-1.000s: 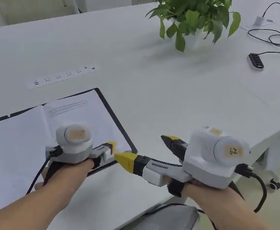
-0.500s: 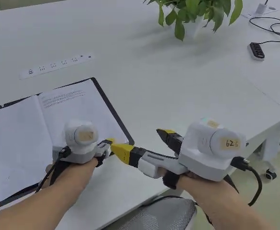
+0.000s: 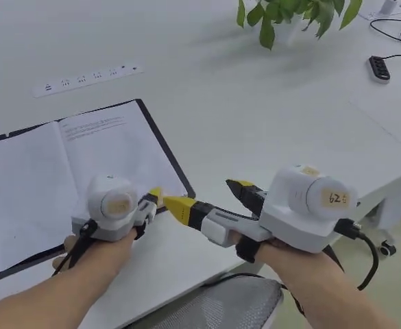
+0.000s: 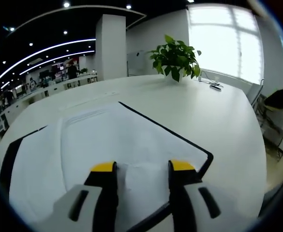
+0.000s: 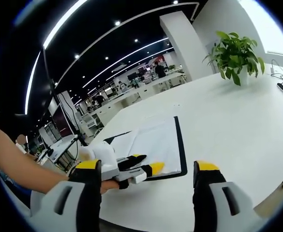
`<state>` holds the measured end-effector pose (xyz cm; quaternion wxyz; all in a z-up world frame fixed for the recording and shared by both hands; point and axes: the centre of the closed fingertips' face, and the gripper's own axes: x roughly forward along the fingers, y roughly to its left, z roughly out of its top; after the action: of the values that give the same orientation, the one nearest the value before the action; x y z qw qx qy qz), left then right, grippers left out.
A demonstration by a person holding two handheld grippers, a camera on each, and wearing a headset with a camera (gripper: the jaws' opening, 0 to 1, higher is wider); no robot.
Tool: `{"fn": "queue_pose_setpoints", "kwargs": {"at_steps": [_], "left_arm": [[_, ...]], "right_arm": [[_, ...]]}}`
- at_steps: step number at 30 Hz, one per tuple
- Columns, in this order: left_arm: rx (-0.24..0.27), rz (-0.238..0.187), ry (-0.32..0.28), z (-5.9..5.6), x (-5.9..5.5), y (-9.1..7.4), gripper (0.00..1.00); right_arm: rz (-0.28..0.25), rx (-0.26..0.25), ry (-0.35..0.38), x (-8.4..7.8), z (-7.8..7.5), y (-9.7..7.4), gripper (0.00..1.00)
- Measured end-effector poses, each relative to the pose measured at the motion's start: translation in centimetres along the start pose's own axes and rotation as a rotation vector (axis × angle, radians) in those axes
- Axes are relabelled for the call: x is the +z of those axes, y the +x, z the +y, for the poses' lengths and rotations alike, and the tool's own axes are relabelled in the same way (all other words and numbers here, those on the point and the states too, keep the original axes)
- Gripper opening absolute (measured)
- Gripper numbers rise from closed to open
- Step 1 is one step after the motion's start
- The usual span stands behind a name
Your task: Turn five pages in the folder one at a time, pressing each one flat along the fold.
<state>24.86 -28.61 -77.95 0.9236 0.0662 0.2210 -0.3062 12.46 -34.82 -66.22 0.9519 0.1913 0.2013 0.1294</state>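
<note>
An open black folder (image 3: 118,147) with white pages lies on the white table at the left, its right page printed at the top. My left gripper (image 3: 152,201) hovers open over the near right corner of that page (image 4: 131,135), with nothing between its yellow-tipped fingers (image 4: 104,167). My right gripper (image 3: 208,195) stands wide open just right of the folder's corner, above bare table, one fingertip (image 3: 176,205) close to the left gripper. In the right gripper view the folder (image 5: 158,140) lies ahead and the left gripper (image 5: 131,170) comes in from the left.
A potted plant (image 3: 289,17) stands at the far right of the table. A white socket strip (image 3: 83,79) lies beyond the folder, a black one (image 3: 380,67) with cables at the right. The table's near edge runs under my hands, above a grey chair (image 3: 221,305).
The head camera has shifted. My left gripper has drawn back a little toward the folder's near edge. The right gripper stays beside the folder's corner.
</note>
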Motion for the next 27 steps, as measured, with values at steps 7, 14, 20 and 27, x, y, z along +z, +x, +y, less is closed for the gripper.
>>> {"fn": "queue_pose_setpoints", "kwargs": {"at_steps": [7, 14, 20, 27], "left_arm": [[-0.006, 0.006, -0.005, 0.7, -0.1, 0.1, 0.30], [0.038, 0.005, -0.060, 1.9, -0.1, 0.1, 0.16], [0.031, 0.009, -0.060, 1.7, -0.1, 0.1, 0.13], [0.037, 0.003, -0.085, 1.8, -0.1, 0.2, 0.12]], "right_arm": [[0.018, 0.013, 0.000, -0.2, 0.3, 0.7, 0.76], [0.046, 0.029, -0.001, -0.7, 0.3, 1.6, 0.75], [0.072, 0.045, -0.004, -1.0, 0.4, 2.7, 0.74], [0.167, 0.125, 0.158, -2.0, 1.1, 4.7, 0.53]]}}
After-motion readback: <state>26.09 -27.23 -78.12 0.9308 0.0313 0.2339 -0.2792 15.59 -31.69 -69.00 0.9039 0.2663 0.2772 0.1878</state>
